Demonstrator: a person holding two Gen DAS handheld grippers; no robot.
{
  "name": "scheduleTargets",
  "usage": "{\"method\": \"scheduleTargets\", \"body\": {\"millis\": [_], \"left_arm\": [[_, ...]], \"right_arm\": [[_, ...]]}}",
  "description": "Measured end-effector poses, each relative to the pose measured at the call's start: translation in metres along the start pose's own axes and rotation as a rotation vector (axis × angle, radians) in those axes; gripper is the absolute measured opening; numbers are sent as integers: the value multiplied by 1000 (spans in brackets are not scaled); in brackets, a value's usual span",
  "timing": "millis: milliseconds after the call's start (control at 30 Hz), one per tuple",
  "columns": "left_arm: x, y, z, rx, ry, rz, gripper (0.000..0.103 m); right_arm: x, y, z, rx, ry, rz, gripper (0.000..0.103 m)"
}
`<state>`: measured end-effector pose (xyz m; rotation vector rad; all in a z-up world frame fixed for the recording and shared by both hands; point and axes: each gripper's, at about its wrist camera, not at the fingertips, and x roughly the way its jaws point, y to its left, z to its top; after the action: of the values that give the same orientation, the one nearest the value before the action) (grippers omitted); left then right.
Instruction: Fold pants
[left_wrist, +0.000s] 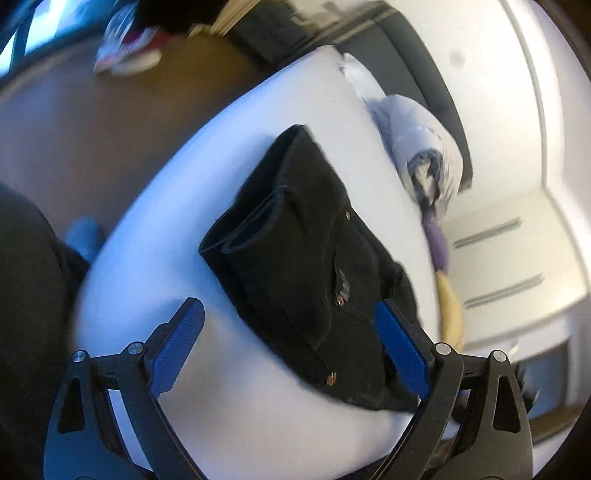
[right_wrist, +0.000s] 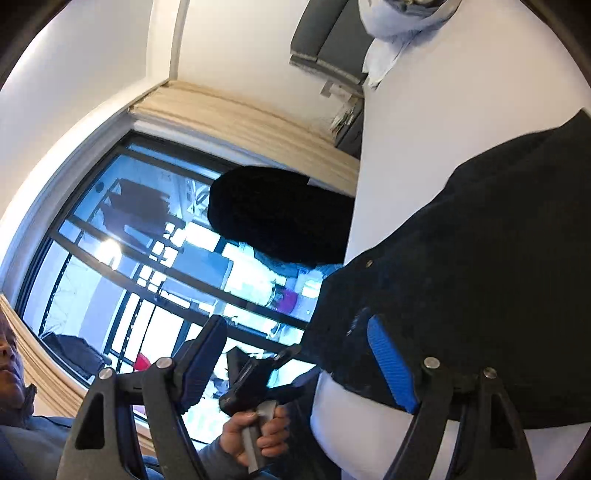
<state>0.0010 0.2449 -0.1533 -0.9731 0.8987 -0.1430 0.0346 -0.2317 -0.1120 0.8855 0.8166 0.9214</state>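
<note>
Both grippers, left (left_wrist: 288, 314) and right (right_wrist: 297, 332), gaping, holding nothing; pants (left_wrist: 306, 266) seemingly folded on bed (left_wrist: 155, 243); next, smoothing

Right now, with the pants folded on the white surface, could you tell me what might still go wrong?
Two risks, both judgement calls.
1. The black pants lie near the edge of the white surface; a nudge might slide them off.
2. Both the left gripper and the right gripper are open, each with one blue finger against the fabric, so pulling away could drag a layer and loosen the fold.
</note>
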Motion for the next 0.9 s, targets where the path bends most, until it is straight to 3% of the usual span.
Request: {"method": "scheduleTargets", "body": {"millis": [167, 233, 267, 333, 433, 633, 767, 867, 900], "left_arm": [[27, 10, 9, -82, -17, -99, 92], [33, 13, 13, -89, -5, -105, 70], [34, 15, 14, -95, 3, -102, 65], [45, 21, 16, -122, 23, -117, 38], [55, 33, 18, -192, 41, -124, 21], [39, 19, 18, -110, 17, -88, 14], [18, -19, 20, -25, -10, -86, 14], [6, -59, 21, 77, -35, -78, 14], [-1, -72, 18, 120, -41, -76, 14]], "right_arm": [[11, 0, -6, 13, 26, -10, 81], [11, -3, -5, 27, 20, -23, 81], [12, -5, -4, 31, 16, -29, 80], [10, -8, -3, 32, 16, -47, 80], [12, -12, 3, 30, 29, -84, 80], [25, -35, 33, 37, 84, -240, 80], [36, -55, 50, 71, 110, -248, 80], [52, -89, 58, 145, 164, -277, 80], [61, -119, 53, 202, 196, -336, 71]]}}
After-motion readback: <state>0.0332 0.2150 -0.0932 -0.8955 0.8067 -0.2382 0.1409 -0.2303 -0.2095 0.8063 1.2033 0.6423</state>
